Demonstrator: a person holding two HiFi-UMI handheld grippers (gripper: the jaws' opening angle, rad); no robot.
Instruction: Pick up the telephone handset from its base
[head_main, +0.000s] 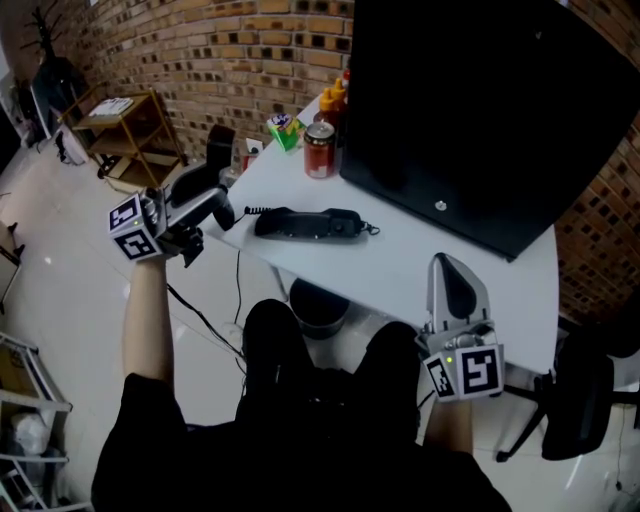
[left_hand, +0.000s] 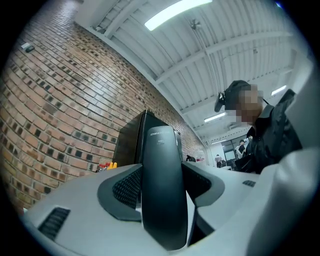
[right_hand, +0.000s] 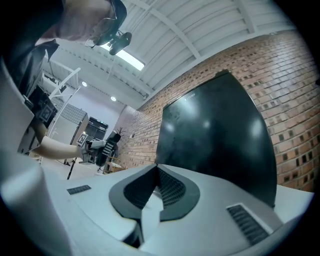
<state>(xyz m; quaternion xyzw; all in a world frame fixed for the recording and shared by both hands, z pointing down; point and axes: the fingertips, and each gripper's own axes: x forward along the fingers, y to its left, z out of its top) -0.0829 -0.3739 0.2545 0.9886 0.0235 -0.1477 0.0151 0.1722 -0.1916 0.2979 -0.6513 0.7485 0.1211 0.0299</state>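
Observation:
In the head view my left gripper (head_main: 190, 222) sits left of the white table's (head_main: 420, 260) corner, shut on the black telephone handset (head_main: 205, 200), which it holds off the base. The black base (head_main: 305, 224) lies flat on the table, and a cord (head_main: 248, 211) runs from it toward the handset. In the left gripper view the handset (left_hand: 161, 160) stands upright between the two pads of the left gripper (left_hand: 162, 200). My right gripper (head_main: 452, 275) rests at the table's near edge, right of the base. Its jaws meet with nothing between them, as the right gripper (right_hand: 156, 176) shows in its own view.
A large black monitor (head_main: 480, 110) fills the table's far right. A red can (head_main: 319, 150), condiment bottles (head_main: 335, 100) and a green pack (head_main: 284, 130) stand behind the base. A bin (head_main: 318, 305) sits under the table, an office chair (head_main: 580, 400) at right, a wooden cart (head_main: 125, 130) far left.

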